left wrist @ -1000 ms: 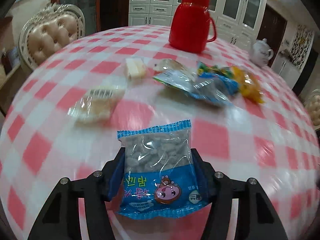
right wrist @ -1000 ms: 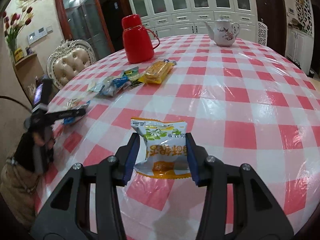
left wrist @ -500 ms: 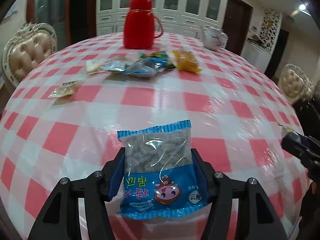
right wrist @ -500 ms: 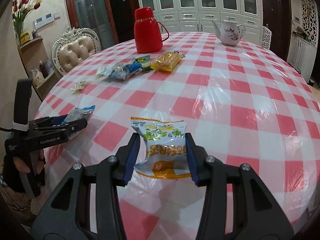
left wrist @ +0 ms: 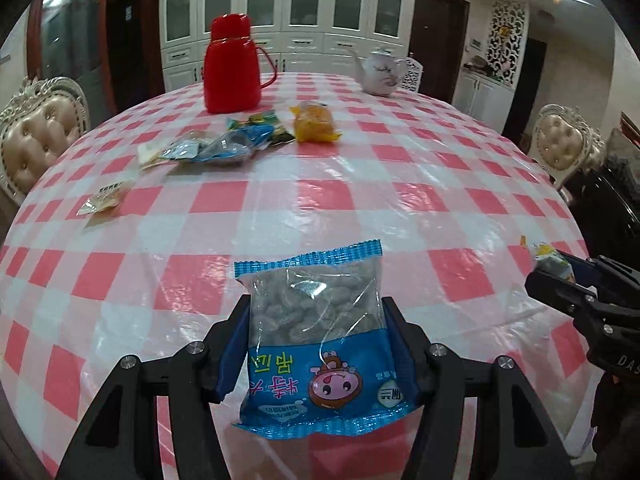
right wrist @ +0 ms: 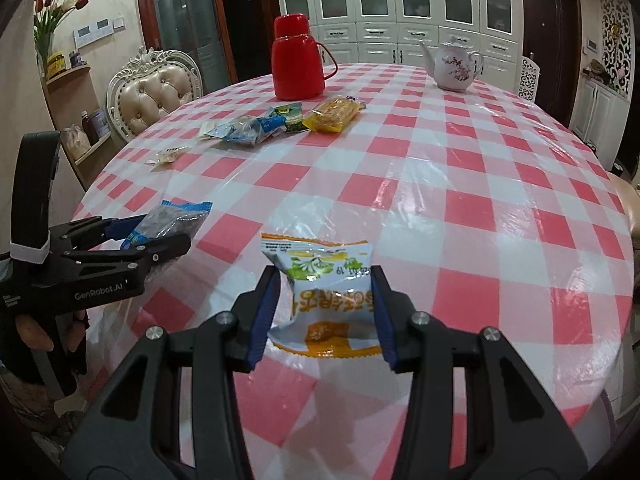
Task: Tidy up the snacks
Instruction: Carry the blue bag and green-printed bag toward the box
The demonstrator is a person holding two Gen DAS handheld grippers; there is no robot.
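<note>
My left gripper is shut on a blue snack bag with a clear window, held above the near part of the checked table. The right gripper is shut on a white and orange snack packet over the table's front edge. Each gripper shows in the other's view: the left gripper at the left with its blue bag, the right gripper at the far right with its packet. Several more snack packets and an orange bag lie in a row at the back left.
A red thermos jug and a white teapot stand at the far side. One small packet lies alone near the left edge. Tufted chairs stand at the left and right of the round table. A hand holds the left gripper.
The left gripper has swung right and pulled back with its blue bag; the snack row now lies far off at the back left. The right gripper drifted slightly, still holding its packet.
</note>
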